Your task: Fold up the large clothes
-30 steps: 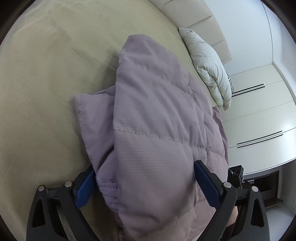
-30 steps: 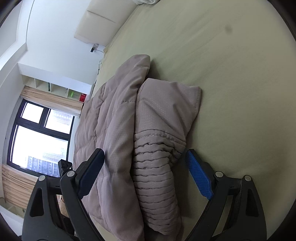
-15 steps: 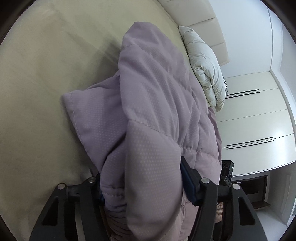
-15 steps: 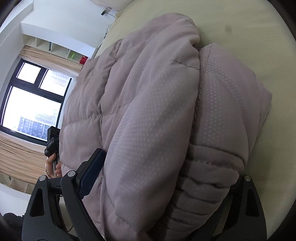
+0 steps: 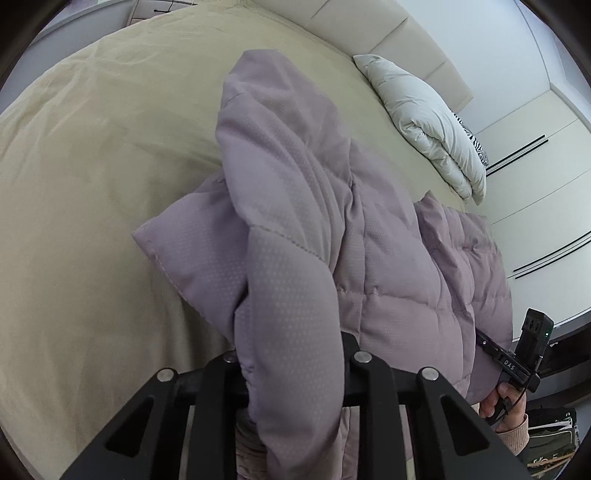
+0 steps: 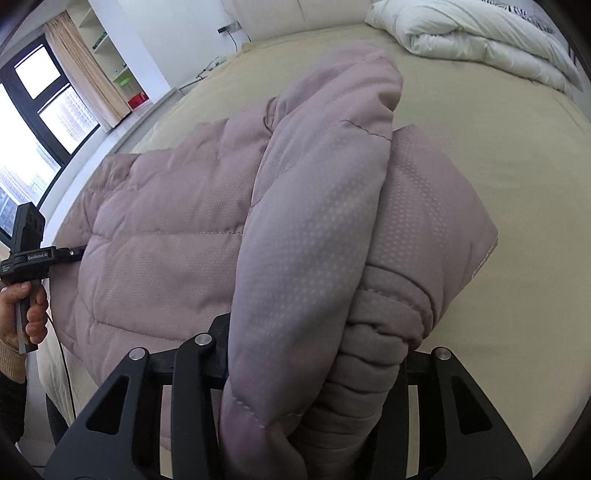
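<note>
We have both near corners of the padded jacket [image 5: 388,258] gripped, so the lengthwise fold is starting; next we must carry them together toward the far end of the bed [image 5: 92,147]. The left gripper [image 5: 291,373] is closing on a sleeve fold; the right gripper [image 6: 314,369] is closing on the ribbed cuff; both tilt downward.

A wide bed [image 5: 92,155] is covered by a beige sheet, with a white duvet [image 5: 432,122] bunched at two o'clock beside a cream padded headboard [image 5: 369,29]. White wardrobe doors [image 5: 546,184] are seen at three o'clock. Daylight is admitted through a dark-framed window [image 6: 40,110] flanked by tan curtains [image 6: 88,70].
</note>
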Demonstrator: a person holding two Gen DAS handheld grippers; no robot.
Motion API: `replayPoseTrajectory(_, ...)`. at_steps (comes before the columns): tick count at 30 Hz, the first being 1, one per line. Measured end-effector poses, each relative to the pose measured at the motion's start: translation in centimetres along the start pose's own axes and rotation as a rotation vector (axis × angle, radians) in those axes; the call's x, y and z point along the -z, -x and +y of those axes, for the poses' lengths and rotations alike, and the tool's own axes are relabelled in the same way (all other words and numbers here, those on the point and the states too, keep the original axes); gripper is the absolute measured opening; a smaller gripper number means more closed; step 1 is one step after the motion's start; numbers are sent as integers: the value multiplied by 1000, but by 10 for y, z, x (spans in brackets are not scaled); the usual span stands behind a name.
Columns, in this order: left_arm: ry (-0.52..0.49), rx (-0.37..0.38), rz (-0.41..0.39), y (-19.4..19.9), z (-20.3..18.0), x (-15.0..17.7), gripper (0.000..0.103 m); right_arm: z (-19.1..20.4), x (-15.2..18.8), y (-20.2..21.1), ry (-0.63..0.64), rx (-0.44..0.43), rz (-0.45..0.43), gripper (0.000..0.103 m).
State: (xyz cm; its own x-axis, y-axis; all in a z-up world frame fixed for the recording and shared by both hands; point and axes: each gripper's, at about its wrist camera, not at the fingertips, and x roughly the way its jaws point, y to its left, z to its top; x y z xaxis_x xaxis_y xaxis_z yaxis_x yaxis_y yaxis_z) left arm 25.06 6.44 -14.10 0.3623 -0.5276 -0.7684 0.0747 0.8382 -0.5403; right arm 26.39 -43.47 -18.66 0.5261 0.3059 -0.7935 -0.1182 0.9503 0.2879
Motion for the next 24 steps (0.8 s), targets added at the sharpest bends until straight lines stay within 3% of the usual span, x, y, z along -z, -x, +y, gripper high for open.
replayPoseTrajectory(10,-56,-9,-63,92,-10,45,25,61,42,68,15,-129,-64,38)
replayPoseTrajectory(14,-79,-28,-77,111,-8,63,26,81,65,91,19,-151,-76,38)
replayPoseTrajectory(20,-63,-109,-2,69,23,76,32,70,97,58,-46,-144,1,38)
replayPoseTrajectory(22,-26,-115,14,52,45,78,47,53,106,30,-96,-99,45,41)
replayPoseTrajectory(24,28,-67,-2,46,60,78,56,26,117,10,-198,-152,52,51)
